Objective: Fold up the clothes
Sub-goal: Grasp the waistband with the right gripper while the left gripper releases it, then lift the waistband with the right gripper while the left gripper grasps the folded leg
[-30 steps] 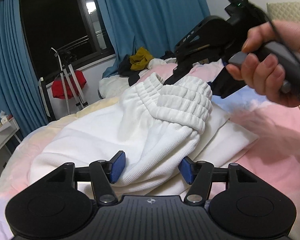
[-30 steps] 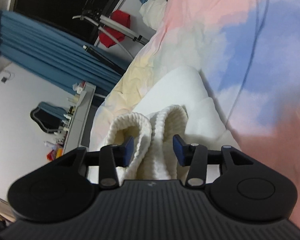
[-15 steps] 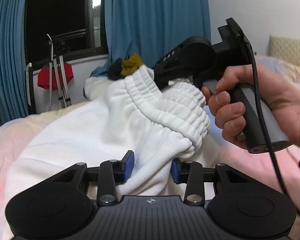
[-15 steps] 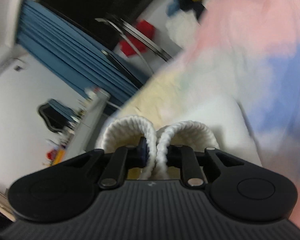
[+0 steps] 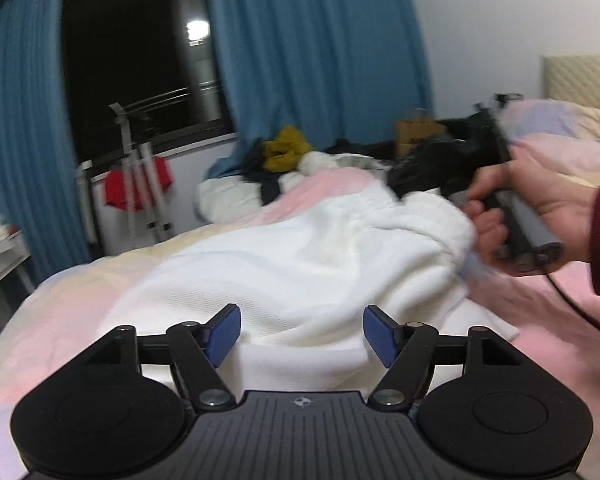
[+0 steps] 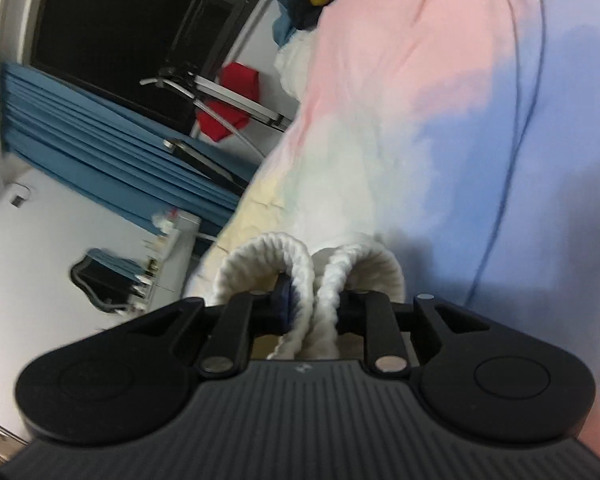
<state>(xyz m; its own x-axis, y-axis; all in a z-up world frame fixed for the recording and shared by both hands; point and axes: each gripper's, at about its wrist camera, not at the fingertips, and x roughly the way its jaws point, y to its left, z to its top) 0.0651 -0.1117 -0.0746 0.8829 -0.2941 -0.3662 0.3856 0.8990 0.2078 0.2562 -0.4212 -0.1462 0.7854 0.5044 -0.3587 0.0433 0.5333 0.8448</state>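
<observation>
White ribbed trousers (image 5: 300, 264) lie bunched on the pastel bedspread (image 5: 60, 320). My left gripper (image 5: 300, 336) is open, its blue pads just above the near fold of the cloth, holding nothing. My right gripper (image 6: 314, 304) is shut on the trousers' elastic waistband (image 6: 312, 264), which bulges in two ribbed loops over the fingers. In the left wrist view the right gripper (image 5: 440, 168) is held by a hand at the far right end of the trousers.
A heap of unfolded clothes (image 5: 284, 156), yellow and dark, lies at the far end of the bed. A drying rack with a red garment (image 5: 136, 184) stands by the window and blue curtains (image 5: 312, 60). A shelf (image 5: 0, 252) is at the left.
My left gripper has opened and let go of the cloth it was pinching. My right gripper stays shut on the waistband and has carried it right and lower, flattening the trousers.
</observation>
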